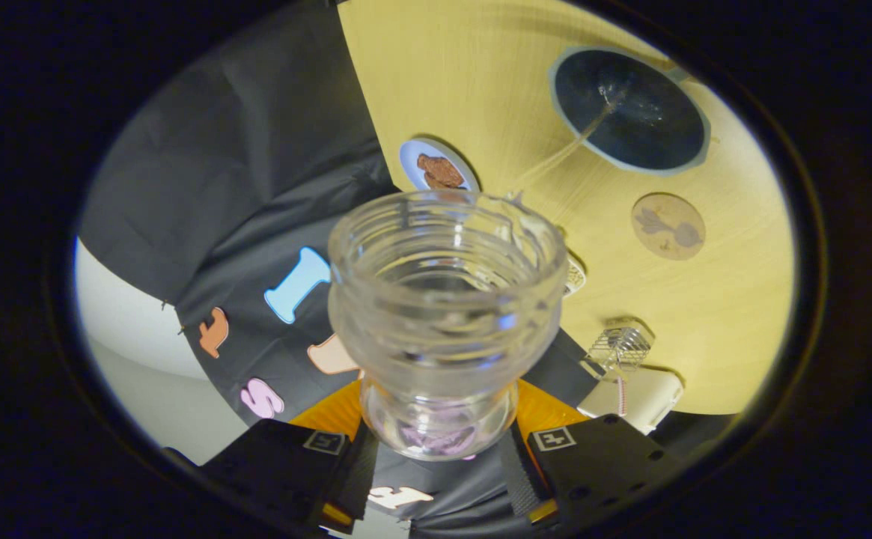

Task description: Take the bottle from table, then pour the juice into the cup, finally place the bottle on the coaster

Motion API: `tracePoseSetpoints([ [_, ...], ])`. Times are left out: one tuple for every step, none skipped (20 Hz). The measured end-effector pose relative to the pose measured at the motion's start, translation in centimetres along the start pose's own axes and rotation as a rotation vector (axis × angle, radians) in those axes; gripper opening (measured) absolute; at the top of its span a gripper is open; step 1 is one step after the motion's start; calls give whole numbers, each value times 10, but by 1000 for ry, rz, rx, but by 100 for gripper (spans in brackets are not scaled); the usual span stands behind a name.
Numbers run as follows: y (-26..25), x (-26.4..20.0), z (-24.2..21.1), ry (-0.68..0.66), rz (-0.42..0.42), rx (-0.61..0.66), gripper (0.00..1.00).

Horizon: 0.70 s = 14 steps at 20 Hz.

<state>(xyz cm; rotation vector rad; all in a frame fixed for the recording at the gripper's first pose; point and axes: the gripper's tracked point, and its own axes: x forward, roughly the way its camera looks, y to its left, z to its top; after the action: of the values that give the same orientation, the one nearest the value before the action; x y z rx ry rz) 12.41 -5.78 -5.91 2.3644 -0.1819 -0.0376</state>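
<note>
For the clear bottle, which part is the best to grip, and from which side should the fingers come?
Grip the bottle on its narrow body below the bulging threaded neck, as the gripper does now: one finger on each side, shut on it. The wider collar above probably stops slipping while the bottle tilts and its thin stream falls into the cup beyond.

A pale yellow wood-grain table (480, 82) is seen tilted. On it a dark round cup with a light rim (629, 109) is set. Near the cup a round brown coaster (668, 225) lies flat; farther from the cup a round blue coaster with a brown figure (436, 166) is placed.
</note>
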Motion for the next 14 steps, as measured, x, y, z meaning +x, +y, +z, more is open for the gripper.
tracePoseSetpoints([
  [1,0,0,0,-2,3,79],
  [1,0,1,-2,-3,6,79],
  [2,0,1,-3,0,11,79],
  [3,0,2,-4,1,16,79],
  [5,0,2,-5,3,18,79],
  [5,1,2,-6,5,20,79],
  [6,1,1,-6,7,24,79],
  [5,1,1,-7,6,27,79],
  [5,1,0,-6,4,29,79],
  [4,1,-1,-5,4,28,79],
  [4,1,-2,-3,3,27,79],
  [3,2,-2,-3,1,22,79],
  [1,2,-4,-3,-3,15,79],
  [-3,3,-4,-4,-11,3,79],
])
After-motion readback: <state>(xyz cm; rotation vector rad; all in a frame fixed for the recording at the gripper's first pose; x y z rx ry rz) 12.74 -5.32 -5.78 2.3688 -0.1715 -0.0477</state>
